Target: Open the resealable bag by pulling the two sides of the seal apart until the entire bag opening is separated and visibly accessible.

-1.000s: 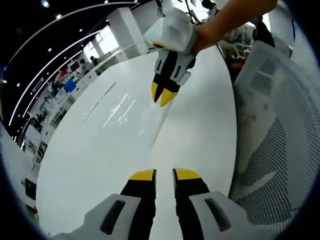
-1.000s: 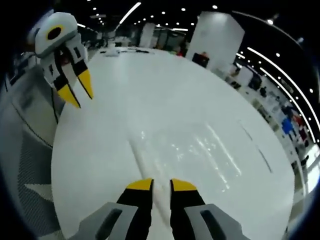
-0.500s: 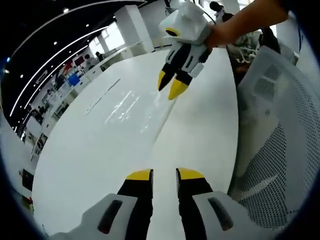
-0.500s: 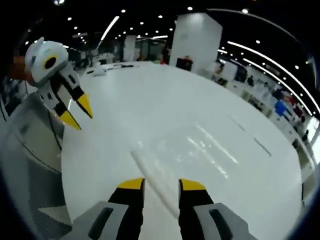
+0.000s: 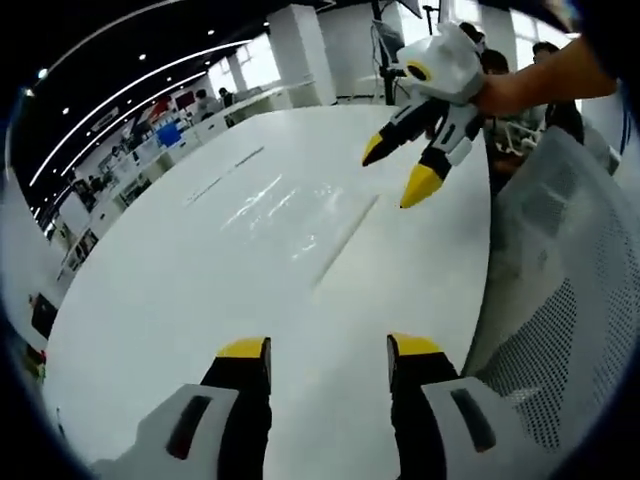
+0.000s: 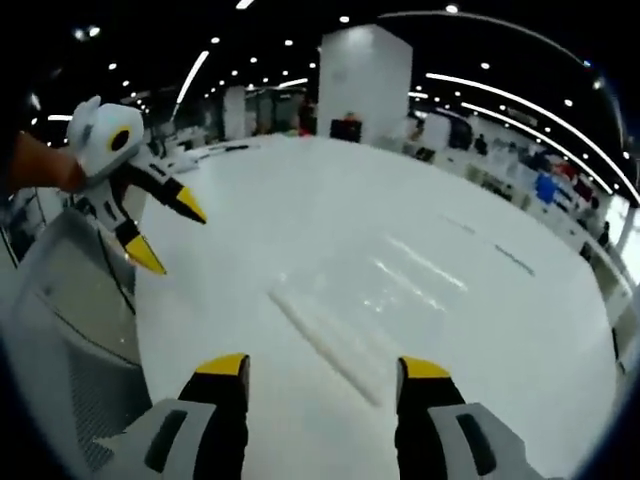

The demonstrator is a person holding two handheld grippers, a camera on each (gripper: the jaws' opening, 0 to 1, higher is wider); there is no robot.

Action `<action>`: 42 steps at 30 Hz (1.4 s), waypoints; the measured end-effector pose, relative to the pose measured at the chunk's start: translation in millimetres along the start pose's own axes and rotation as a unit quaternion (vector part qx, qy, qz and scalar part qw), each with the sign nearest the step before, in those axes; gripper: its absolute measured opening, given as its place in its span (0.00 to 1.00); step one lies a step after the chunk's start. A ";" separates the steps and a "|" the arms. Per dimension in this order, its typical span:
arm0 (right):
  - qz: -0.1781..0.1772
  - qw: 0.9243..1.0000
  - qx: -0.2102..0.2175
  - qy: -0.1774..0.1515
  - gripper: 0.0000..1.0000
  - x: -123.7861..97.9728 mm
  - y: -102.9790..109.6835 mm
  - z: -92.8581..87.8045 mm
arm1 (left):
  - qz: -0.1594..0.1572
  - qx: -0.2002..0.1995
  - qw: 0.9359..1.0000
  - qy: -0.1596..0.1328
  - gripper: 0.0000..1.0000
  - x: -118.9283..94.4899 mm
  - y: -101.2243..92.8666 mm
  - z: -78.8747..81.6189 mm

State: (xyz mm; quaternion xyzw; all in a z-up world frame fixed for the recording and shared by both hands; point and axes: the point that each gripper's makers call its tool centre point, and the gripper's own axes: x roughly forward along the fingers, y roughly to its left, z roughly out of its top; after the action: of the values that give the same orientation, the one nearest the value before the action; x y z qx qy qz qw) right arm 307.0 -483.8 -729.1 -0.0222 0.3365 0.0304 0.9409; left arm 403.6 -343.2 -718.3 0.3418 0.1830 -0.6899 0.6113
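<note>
The clear resealable bag lies flat on the white table, its seal strip running toward me. My left gripper is open above the table, short of the bag, with nothing between its jaws. My right gripper hovers open beyond the seal's far end, held by a person's hand. In the right gripper view the bag and its seal strip lie just ahead of my open right gripper. The left gripper hangs open at the upper left, off the bag.
A white mesh chair stands against the table's edge, also seen as the chair in the right gripper view. A white pillar and desks stand far behind the table. People are beyond the chair.
Both grippers have opened wide. The right gripper's jaws, which were close around the seal strip, have let it go and drawn back. The bag lies as before.
</note>
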 end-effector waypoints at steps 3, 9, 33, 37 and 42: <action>-0.007 1.000 0.007 -0.014 0.65 -3.8 -1.1 2.4 | 0.000 -0.015 1.000 -0.011 0.54 -1.3 -1.7 1.1; -0.013 0.999 0.032 -0.028 0.76 -11.0 2.1 4.1 | 0.005 -0.036 0.999 -0.010 0.69 -3.0 -1.8 -4.3; -0.050 0.991 0.113 -0.054 1.00 -39.6 13.2 -15.2 | 0.025 -0.103 0.994 -0.032 0.99 -14.5 -4.3 -11.5; -0.054 0.991 0.112 -0.051 1.00 -39.9 10.8 -17.7 | 0.026 -0.102 0.994 -0.025 0.99 -14.1 -6.1 -17.7; -0.063 0.990 0.115 -0.056 1.00 -43.4 8.5 -15.9 | 0.029 -0.118 0.992 -0.024 0.99 -15.6 -5.5 -22.4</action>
State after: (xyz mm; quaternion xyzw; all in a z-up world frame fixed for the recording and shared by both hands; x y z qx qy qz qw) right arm 262.9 -478.1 -714.0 0.0671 0.2822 -0.0666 0.9547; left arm 404.1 -316.0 -724.0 0.2558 0.2387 -0.6534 0.6713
